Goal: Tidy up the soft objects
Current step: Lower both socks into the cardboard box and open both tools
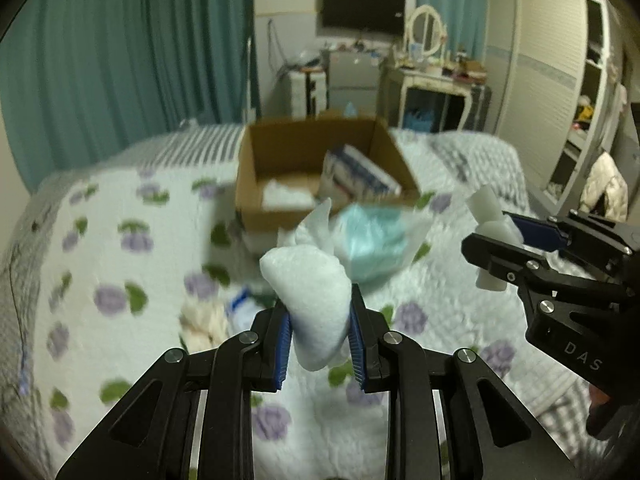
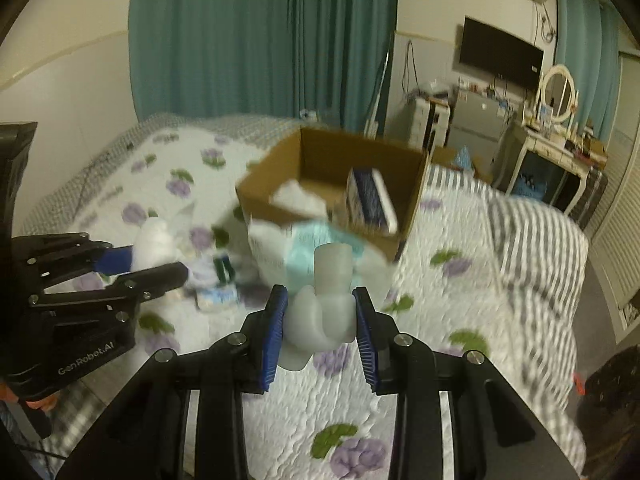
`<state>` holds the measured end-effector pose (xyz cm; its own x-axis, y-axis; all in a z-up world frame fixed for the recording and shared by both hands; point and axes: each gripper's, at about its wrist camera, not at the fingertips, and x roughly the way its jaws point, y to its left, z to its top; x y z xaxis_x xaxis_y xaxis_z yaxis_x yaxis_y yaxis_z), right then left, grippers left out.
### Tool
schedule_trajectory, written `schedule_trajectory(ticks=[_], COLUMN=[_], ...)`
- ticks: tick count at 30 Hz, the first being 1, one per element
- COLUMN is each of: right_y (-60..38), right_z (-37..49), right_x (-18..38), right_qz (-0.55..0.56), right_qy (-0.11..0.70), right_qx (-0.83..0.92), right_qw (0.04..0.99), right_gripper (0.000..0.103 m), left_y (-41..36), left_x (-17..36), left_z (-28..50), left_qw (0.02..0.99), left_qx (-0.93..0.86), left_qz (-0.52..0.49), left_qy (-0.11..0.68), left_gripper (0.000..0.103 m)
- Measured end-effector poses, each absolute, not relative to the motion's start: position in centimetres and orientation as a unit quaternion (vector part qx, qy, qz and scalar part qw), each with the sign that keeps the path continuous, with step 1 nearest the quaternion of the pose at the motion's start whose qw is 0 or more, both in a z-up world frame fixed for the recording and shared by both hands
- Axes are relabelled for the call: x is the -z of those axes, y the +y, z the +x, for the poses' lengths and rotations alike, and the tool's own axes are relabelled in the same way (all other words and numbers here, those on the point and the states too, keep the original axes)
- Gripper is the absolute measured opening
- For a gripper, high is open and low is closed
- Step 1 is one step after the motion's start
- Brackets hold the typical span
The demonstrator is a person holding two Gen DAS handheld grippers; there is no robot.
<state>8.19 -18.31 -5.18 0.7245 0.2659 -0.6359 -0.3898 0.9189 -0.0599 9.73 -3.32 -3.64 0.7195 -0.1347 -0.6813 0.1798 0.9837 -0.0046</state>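
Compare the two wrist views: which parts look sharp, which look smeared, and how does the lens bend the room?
Left wrist view: the left gripper and its white foam wad are sharp, while the cardboard box and floral quilt smear. Right wrist view: the right gripper and translucent foam piece are crisp, the bed blurs, and the curtains bow; dark corners frame both.

We held the left gripper (image 1: 320,330) over the flowered quilt (image 1: 120,280), its blue pads clamped on a white foam wad (image 1: 308,292). To our right the right gripper (image 1: 496,248) pinched a pale foam piece (image 1: 486,220). Ahead sat the cardboard box (image 1: 320,168), with a teal bagged bundle (image 1: 372,244) just before it.
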Motion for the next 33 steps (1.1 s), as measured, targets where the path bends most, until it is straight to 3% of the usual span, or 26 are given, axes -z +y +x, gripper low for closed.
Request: schedule_trajectory(ticks=[7, 13, 23, 30, 32, 33], right_y=[-18.3, -17.7, -17.2, -17.6, -17.8, -18.0], right_z=[11.7, 18.9, 31.8, 35.4, 35.6, 35.6], right_x=[-1.3, -4.0, 0.8, 4.5, 4.8, 4.8], right_qz=[-0.104, -0.12, -0.128, -0.115, -0.105, -0.102], right_qy=[0.28, 0.259, 0.305, 0.317, 0.319, 0.32], right_qx=[-0.186, -0.185, -0.159, -0.146, -0.143, -0.139], right_qw=[0.936, 0.94, 0.93, 0.93, 0.931, 0.932], right_gripper=[0.033, 0.033, 0.033, 0.037, 0.042, 0.058], left_y=[-3.1, -3.3, -3.0, -3.6, -3.8, -3.7], left_x=[-1.7, -3.1, 3.0, 6.0, 5.9, 5.7], left_z=[14.4, 21.4, 33.2, 35.3, 35.2, 35.1], left_qw=[0.942, 0.948, 0.934, 0.927, 0.926, 0.925], left_qx=[0.094, 0.096, 0.082, 0.086, 0.084, 0.081], left_qz=[0.035, 0.054, 0.046, 0.057, 0.058, 0.057], left_qy=[0.32, 0.299, 0.346, 0.361, 0.365, 0.366], left_gripper=[0.024, 0.024, 0.025, 0.029, 0.04, 0.054])
